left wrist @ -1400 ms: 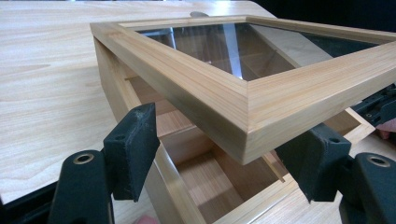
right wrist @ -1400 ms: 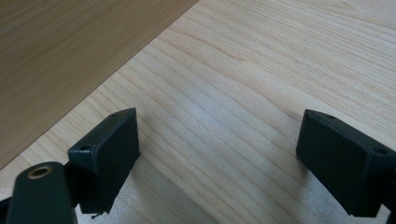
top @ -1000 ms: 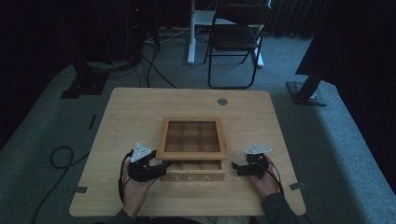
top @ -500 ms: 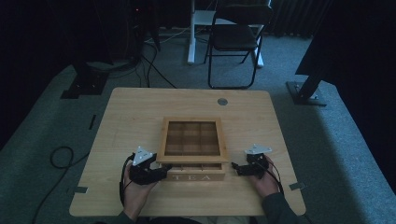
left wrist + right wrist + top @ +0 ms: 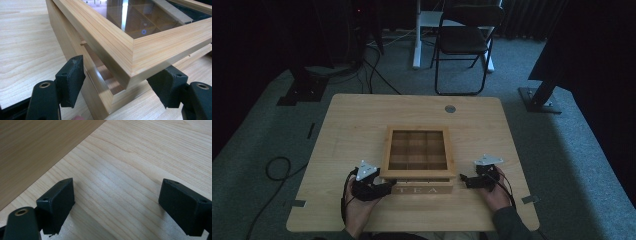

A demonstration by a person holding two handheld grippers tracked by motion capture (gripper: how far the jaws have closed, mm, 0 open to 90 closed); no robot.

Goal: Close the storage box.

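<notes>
I'm at the near edge of the table (image 5: 362, 115) with a claw in each hand, and between them sits the wooden tea box (image 5: 418, 159), square to me, its front face lettered TEA. My left gripper (image 5: 384, 189) is at the box's near left corner, and its jaws stand wide apart, straddling that corner without pressing on it; from the left gripper view, one black pad (image 5: 71, 80) hangs just off the left side wall and the other sits off the front face, daylight on both sides. The box's lid (image 5: 120, 47), a pale wooden frame with a glass pane, is lifted a little at this corner: there's a dark gap under its edge, and the frame overhangs the box wall. Through the glass I can make out the wooden dividers of the compartments inside, three by three from the high view. My right gripper (image 5: 463, 179) rests low just beside the box's near right corner, apart from it. Its jaws are wide open too, with nothing between them but bare tabletop; the brown side of the box fills the upper left of the right gripper view. Farther off on the table, past the box, there's a small round grey cap (image 5: 450, 108) near the far edge, and beyond that a folding chair (image 5: 464, 45) on the carpet.
</notes>
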